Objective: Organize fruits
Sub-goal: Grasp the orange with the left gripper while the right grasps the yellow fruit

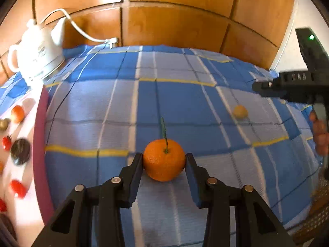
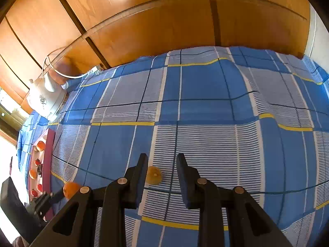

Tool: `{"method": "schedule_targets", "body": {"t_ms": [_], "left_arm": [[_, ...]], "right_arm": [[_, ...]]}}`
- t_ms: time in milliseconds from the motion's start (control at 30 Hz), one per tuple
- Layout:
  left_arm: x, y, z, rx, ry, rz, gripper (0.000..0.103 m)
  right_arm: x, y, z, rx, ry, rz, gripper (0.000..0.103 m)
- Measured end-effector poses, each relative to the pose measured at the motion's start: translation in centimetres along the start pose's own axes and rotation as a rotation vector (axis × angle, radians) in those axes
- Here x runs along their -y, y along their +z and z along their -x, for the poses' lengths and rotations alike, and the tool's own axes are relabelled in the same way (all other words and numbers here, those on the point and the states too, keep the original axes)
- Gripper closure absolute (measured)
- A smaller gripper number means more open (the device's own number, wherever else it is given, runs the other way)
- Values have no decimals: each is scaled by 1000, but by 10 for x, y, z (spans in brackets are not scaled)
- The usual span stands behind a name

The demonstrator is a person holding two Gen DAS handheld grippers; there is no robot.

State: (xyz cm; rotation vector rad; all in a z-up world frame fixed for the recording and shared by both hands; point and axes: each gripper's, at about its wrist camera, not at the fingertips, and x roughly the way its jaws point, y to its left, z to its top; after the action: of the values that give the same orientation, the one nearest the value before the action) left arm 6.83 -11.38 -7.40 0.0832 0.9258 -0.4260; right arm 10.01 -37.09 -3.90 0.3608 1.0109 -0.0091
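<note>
Left wrist view is showing the left gripper (image 1: 164,160) closing its fingers against an orange (image 1: 164,160) on the checked cloth (image 1: 185,103), seemingly for the tray (image 1: 40,144) at left, while the right gripper (image 2: 162,164) is hovering open over a small yellow fruit (image 2: 153,175).

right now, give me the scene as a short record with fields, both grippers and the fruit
left gripper: fingers on either side of the orange, touching it or nearly; orange resting on the cloth
right gripper: open, small yellowish fruit between its fingers, near the left one, not gripped
tray: at the left edge, holds small red, orange and dark fruits
surface: blue checked cloth
background: white kettle at far left
</note>
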Motion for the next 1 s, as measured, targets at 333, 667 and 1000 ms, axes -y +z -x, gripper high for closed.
{"method": "schedule_targets", "body": {"t_ms": [333,667,1000], "left_arm": [[-5,-12,-2,10,-21,13,62],[-5,-14,-3,20,-22,14,62],[-6,-15,-3,25,-23,16,62]], "right_arm": [[-19,-9,-33,-63,-15,83,74],[-22,-12,-52,-97,-65,133,71],[-35,-21,-59,-88,-134,250,77]]}}
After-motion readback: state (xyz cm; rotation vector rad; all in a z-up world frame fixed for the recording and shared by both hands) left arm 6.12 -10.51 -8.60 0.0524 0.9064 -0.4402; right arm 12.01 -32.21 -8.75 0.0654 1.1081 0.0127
